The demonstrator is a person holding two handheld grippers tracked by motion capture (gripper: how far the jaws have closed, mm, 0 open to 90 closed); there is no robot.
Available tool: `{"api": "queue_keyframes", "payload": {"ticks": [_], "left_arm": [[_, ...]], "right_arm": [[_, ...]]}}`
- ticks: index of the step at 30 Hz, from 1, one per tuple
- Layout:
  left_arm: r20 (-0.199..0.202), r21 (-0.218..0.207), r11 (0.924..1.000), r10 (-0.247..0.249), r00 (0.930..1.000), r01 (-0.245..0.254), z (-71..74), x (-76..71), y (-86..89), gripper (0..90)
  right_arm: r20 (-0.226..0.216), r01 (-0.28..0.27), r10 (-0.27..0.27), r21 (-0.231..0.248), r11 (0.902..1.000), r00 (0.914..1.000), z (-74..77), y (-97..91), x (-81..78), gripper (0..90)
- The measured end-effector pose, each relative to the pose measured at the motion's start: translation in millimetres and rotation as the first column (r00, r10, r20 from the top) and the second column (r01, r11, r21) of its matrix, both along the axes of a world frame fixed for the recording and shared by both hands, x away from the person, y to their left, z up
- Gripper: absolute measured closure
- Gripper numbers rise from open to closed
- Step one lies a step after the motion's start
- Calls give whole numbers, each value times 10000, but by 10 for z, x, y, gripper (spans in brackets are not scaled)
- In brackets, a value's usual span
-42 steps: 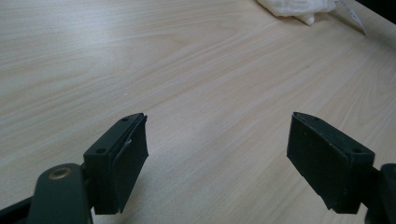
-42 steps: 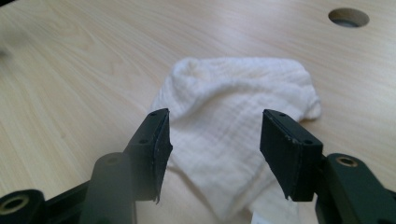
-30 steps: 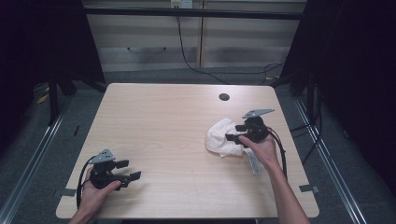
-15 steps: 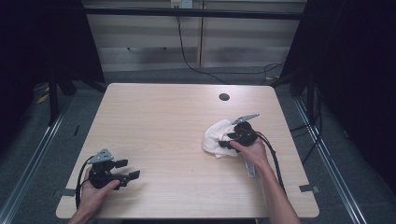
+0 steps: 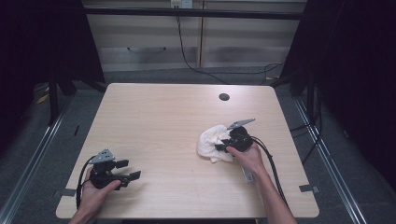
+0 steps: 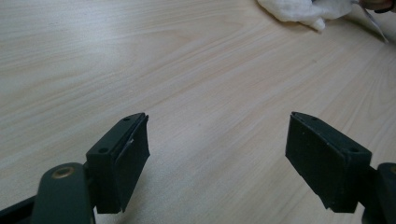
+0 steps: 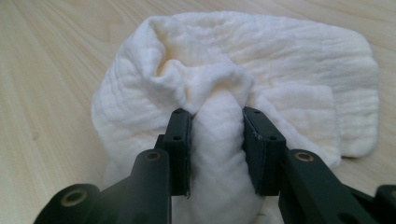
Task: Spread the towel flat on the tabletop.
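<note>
Item: white cloth (image 5: 212, 142), lying bunched on the table's (image 5: 163, 121) right half. Right gripper (image 7: 215, 122) is pinching a fold, jaws having just been closing; lifting is not yet happening. Left gripper (image 6: 217, 158) is resting wide open, holding nothing, well apart.

A light wooden table (image 5: 159, 121) stood on a grey floor (image 5: 42, 154). A small dark round hole (image 5: 224, 97) sat near the table's far edge. Black cables (image 5: 187, 51) trailed across the floor behind it.
</note>
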State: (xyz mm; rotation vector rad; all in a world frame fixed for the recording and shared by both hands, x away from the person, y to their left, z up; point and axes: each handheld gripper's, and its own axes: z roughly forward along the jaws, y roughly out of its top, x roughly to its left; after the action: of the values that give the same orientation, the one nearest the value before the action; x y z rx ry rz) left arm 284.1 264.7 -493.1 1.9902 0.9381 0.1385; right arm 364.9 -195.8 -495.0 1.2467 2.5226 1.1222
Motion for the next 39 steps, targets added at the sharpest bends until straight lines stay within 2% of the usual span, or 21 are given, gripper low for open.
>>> {"api": "queue_keyframes", "payload": {"ticks": [9,16,21,25,28,30,32,34,37,39], "left_arm": [[-15,-50,10000,-7,10000,7,-3,5,-1,213],[-50,-40,10000,-9,10000,9,-4,7,-6,215],[-16,-21,10000,-26,10000,26,0,6,-3,216],[-4,-31,10000,-26,10000,26,2,3,-3,216],[1,-51,10000,-30,10000,30,4,0,-2,217],[-1,-32,10000,-22,10000,22,4,0,-3,217],[-10,-13,10000,-33,10000,33,2,2,-8,217],[-53,-73,10000,15,10000,-16,-3,5,-19,219],[-87,-48,10000,-84,9999,84,-1,7,-55,219],[-71,-237,9997,-64,10000,63,21,-7,-69,221]], "right_arm": [[113,-565,562,223,9982,9984,-19,324,-105,654],[97,-1215,1213,282,9922,9926,-20,668,-115,654],[180,-1482,1477,333,9884,9889,-28,846,-127,654],[212,-1708,1703,264,9849,9852,-21,987,-198,654],[207,-1896,1893,150,9817,9817,-9,1039,-249,655],[53,-1971,1970,129,9803,9804,2,1066,-293,672],[266,-1950,1950,-19,9808,9804,3,1088,-337,678],[186,-2088,2086,90,9779,9778,2,1095,-359,673],[153,-2236,2233,194,9745,9746,14,1096,-359,621],[132,-2329,2326,308,9720,9725,40,1085,-357,584]]}}
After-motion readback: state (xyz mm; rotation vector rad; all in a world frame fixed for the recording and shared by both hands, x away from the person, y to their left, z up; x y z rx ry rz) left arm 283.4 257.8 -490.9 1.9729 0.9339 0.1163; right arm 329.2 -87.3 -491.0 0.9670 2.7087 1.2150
